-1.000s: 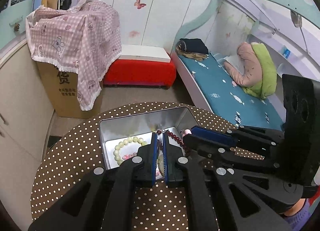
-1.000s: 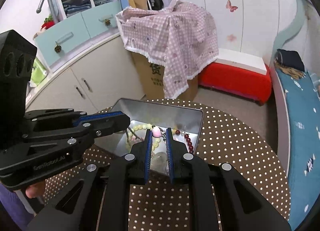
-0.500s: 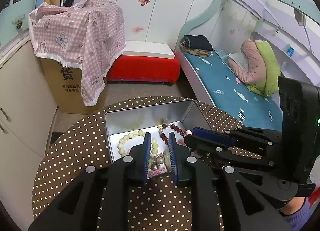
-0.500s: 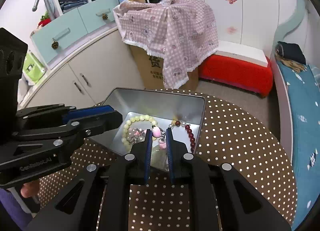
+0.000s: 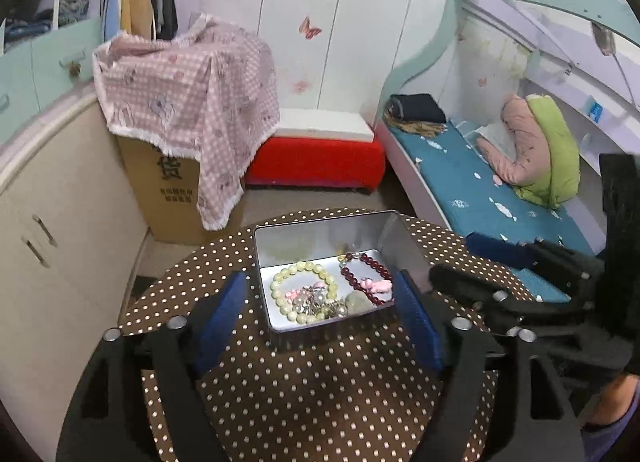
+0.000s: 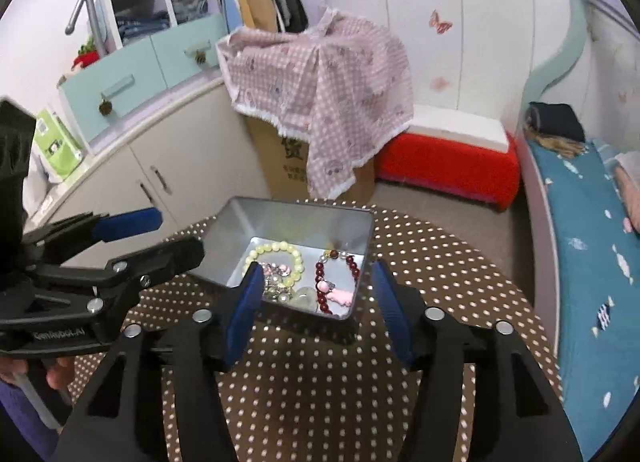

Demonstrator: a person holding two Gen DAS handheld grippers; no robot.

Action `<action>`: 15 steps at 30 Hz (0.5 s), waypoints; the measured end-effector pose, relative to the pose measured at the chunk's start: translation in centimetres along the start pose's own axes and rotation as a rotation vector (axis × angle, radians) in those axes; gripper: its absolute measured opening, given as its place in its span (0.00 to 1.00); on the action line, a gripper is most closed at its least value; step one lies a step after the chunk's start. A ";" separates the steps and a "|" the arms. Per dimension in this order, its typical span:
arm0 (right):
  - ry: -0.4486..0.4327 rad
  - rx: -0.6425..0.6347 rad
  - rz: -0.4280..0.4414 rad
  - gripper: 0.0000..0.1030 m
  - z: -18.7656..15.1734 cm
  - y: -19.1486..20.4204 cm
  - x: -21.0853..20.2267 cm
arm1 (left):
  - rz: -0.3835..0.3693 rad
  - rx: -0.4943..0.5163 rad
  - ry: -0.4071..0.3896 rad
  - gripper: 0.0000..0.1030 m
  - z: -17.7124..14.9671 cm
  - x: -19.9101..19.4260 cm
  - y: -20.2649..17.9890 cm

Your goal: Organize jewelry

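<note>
L gripper (image 5: 320,314) sat nearest the camera w/ its blue pads spread wide, nothing between them; its jaws had just been opening, and it hung released over the near edge of the tin (image 5: 320,229). R gripper (image 6: 316,302) was likewise released, jaws just opened, pads apart and empty, framing the tin's near corner. Both hovered above the round table (image 5: 320,402) w/ its brown polka-dot cloth. Inside the open metal tin, the jewelry lay loose on the bottom: a pale yellow bead bracelet (image 5: 280,282) at left, a dark red bead bracelet (image 5: 368,262) at right w/ a pink charm (image 5: 378,286) beside it, and a tangle of small silvery pieces (image 5: 316,302) between, toward the near wall. Beyond the table stood a cardboard box (image 5: 172,197) draped w/ a pink checked cloth (image 5: 188,97), then a red bench (image 5: 316,161) against the wall, and a bed (image 5: 472,189) w/ a teal sheet at right.
</note>
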State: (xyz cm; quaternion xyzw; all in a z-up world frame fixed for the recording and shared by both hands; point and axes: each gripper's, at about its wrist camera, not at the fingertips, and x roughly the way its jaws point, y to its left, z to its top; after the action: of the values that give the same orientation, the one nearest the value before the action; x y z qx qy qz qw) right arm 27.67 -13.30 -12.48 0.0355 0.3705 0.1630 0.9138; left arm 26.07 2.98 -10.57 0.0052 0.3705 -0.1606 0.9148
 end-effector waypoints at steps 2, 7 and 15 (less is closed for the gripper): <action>-0.031 0.001 -0.009 0.64 -0.1 0.5 -2.5 | 0.027 0.018 -0.027 0.79 -0.5 -1.4 -0.5; -0.111 -0.035 -0.020 0.67 -0.8 2.8 -8.1 | 0.046 0.021 -0.108 0.84 -1.7 -6.1 -1.7; -0.225 -0.106 -0.061 0.71 -2.6 6.6 -16.9 | 0.049 -0.004 -0.224 0.85 -3.4 -13.2 -3.5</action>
State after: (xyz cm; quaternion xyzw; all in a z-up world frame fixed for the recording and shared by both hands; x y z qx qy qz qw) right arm 12.69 -12.69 -1.90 -0.0059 0.2575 0.1494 0.9547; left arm 13.85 3.90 -3.65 -0.0057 0.2661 -0.1369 0.9541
